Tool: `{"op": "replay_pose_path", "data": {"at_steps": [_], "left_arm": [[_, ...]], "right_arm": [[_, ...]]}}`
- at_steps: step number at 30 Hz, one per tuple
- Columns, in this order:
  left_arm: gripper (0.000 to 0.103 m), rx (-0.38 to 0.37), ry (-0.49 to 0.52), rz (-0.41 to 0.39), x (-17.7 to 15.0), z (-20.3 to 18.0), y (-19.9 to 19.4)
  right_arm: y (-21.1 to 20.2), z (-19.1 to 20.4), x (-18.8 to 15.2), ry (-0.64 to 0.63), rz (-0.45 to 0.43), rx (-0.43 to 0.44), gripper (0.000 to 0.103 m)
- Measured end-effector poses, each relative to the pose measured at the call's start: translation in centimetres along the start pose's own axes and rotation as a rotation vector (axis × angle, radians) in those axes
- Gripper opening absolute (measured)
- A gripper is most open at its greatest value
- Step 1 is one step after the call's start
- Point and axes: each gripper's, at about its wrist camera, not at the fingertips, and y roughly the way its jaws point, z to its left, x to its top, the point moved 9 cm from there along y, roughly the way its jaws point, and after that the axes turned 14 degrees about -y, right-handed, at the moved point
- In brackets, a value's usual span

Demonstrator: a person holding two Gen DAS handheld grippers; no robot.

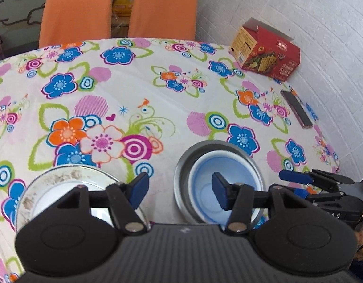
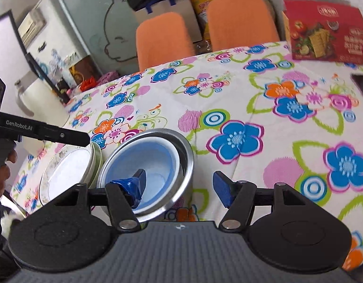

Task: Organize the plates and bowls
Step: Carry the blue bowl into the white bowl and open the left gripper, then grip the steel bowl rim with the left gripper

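Note:
A steel bowl (image 1: 182,179) with a pale blue bowl (image 1: 202,172) nested inside stands on the floral tablecloth, near the front. To its left lies a white plate (image 1: 61,179) with a worn patterned rim. My left gripper (image 1: 180,191) is open above the gap between them, one pad over the plate's right edge and the other over the blue bowl. My right gripper (image 2: 179,188) is open and empty, its left pad over the blue bowl (image 2: 157,162) and its right pad outside the steel bowl (image 2: 185,148). The plate (image 2: 68,172) sits beside the bowls.
A red cracker box (image 1: 266,52) stands at the far right of the table, with a dark phone (image 1: 296,108) near the right edge. Two orange chairs (image 1: 77,9) stand behind the table. A white brick wall (image 1: 299,11) lies to the right. A hand (image 2: 2,165) holds the left gripper.

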Motion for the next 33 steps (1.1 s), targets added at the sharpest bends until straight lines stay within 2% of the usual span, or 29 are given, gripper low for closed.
{"op": "replay_pose_path", "data": {"at_steps": [4, 6, 9, 21, 28, 33], "left_arm": [[0.053, -0.026, 0.101, 0.127, 0.2, 0.5, 1.7], [0.053, -0.033, 0.092, 0.189, 0.6, 1.1, 3.0], [0.053, -0.019, 0.062, 0.24, 0.9, 2.1, 4.4], [0.055, 0.04, 0.097, 0.235, 0.5, 2.5, 7.2], [0.058, 0.037, 0.069, 0.229, 0.4, 2.8, 8.4], [0.059, 0.04, 0.07, 0.218, 0.5, 2.8, 8.4]], "right_arm": [[0.4, -0.7, -1.4, 0.08, 0.007, 0.004, 0.049], [0.4, -1.0, -1.7, 0.106, 0.008, -0.001, 0.05], [0.0, -1.2, -1.8, 0.11, 0.002, -0.008, 0.05], [1.0, -2.2, -1.3, 0.078, 0.041, -0.022, 0.051], [0.7, -1.7, -1.6, -0.067, 0.128, -0.074, 0.052], [1.2, -1.8, -0.9, -0.098, 0.143, -0.084, 0.053]]}}
